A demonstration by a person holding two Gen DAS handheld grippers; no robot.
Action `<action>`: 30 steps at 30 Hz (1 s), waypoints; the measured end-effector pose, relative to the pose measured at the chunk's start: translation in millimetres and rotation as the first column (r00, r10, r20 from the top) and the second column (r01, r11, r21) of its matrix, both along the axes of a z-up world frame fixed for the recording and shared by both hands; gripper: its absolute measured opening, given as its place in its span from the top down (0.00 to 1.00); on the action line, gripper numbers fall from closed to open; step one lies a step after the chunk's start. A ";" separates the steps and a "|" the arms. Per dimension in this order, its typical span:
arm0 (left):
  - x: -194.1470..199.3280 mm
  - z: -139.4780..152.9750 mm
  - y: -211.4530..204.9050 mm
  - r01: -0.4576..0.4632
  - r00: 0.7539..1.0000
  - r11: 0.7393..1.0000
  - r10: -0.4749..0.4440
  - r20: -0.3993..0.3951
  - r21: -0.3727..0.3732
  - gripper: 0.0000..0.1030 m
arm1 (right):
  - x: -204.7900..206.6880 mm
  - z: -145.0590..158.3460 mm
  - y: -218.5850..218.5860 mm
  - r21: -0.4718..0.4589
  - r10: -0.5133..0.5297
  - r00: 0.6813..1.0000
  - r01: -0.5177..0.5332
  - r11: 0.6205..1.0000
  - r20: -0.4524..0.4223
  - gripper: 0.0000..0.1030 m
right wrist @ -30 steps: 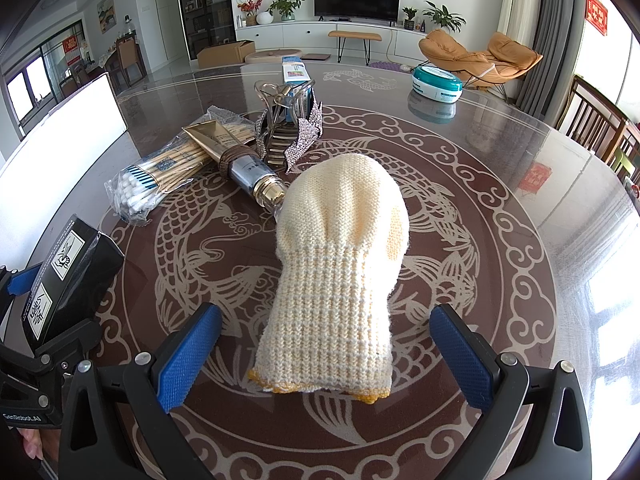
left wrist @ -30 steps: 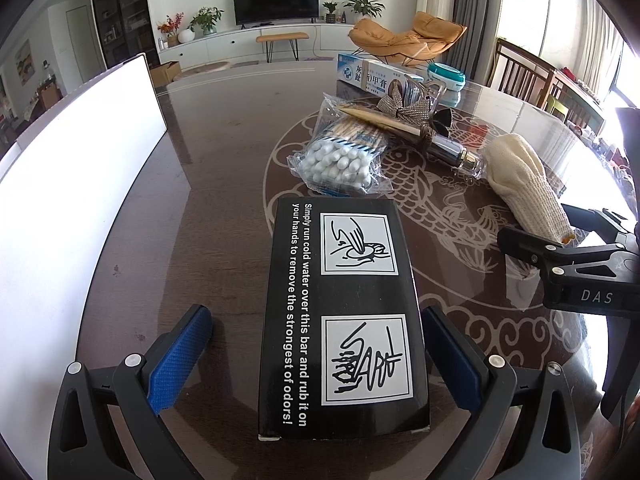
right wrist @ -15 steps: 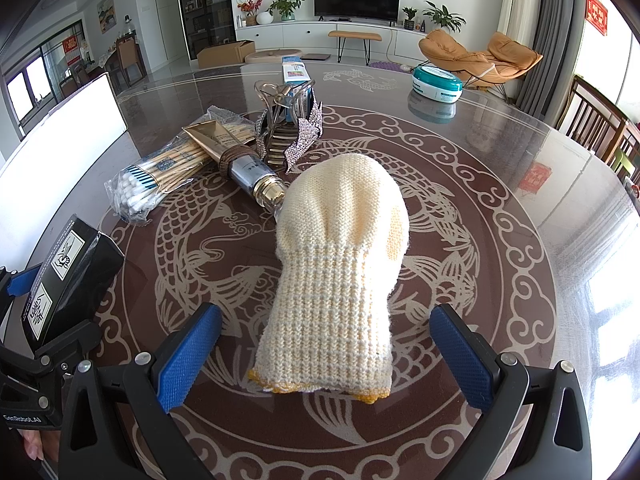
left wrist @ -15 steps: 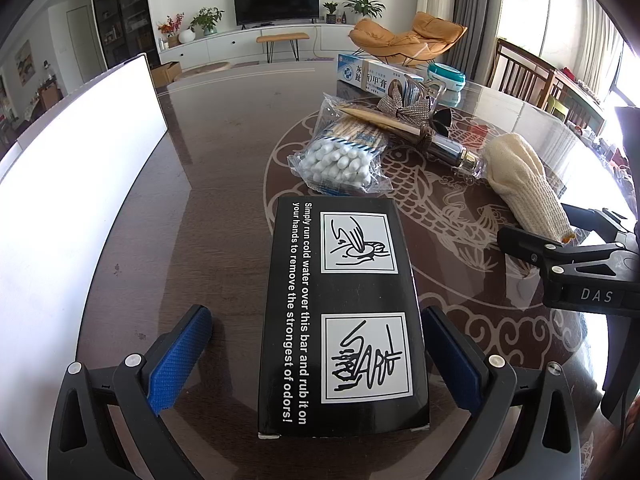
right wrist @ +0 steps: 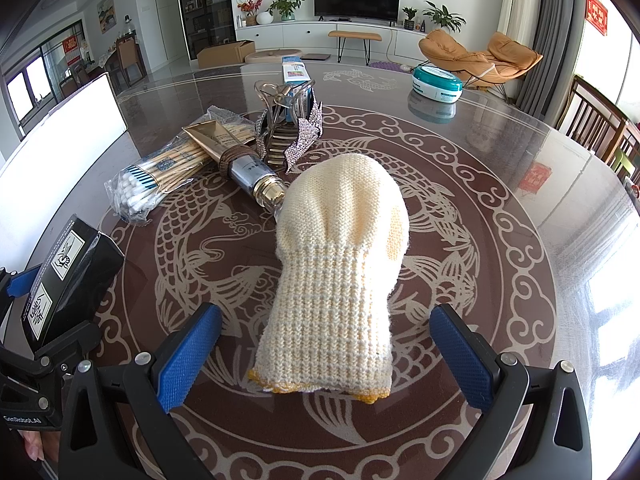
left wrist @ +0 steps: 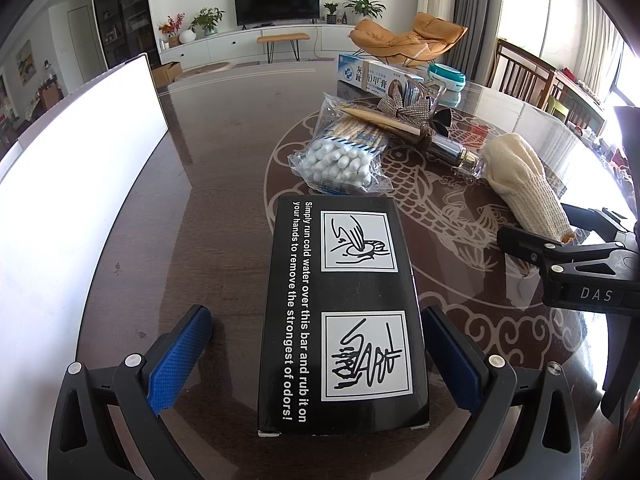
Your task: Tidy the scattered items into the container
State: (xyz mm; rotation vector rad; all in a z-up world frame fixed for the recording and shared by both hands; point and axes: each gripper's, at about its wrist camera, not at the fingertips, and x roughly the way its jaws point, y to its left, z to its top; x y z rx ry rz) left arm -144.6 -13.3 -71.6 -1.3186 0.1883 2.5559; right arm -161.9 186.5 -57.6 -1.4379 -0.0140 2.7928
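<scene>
Straddling the rigid black cardboard box (left wrist: 342, 312), left gripper (left wrist: 316, 354) gapes — light, squeeze its long sides. Right gripper (right wrist: 326, 354) gapes around the soft cream knitted glove (right wrist: 336, 272) — pinch the cuff.

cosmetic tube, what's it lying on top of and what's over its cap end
The cosmetic tube lies across the bag of cotton swabs. Its gold cap end runs under the edge of the knitted glove, so the tip is hidden. A hair clip sits right behind it.

Right claw (right wrist: 324, 354) gapes wide around cream knitted glove (right wrist: 340, 276)
</scene>
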 end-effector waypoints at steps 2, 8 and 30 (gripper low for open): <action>0.1 0.0 0.2 0.000 1.000 1.000 0.000 0.000 0.000 0.00 | -0.1 0.0 0.2 0.000 0.000 1.000 0.000 1.000 0.000 0.00; -0.5 0.8 0.7 -0.003 1.000 1.000 0.003 -0.001 -0.002 0.00 | -0.1 0.1 0.2 0.000 0.000 1.000 0.000 1.000 0.000 0.00; -4.7 6.7 6.0 0.027 0.999 1.000 -0.027 0.021 -0.012 0.26 | 0.0 0.0 0.0 0.000 0.000 1.000 0.000 1.000 0.000 0.00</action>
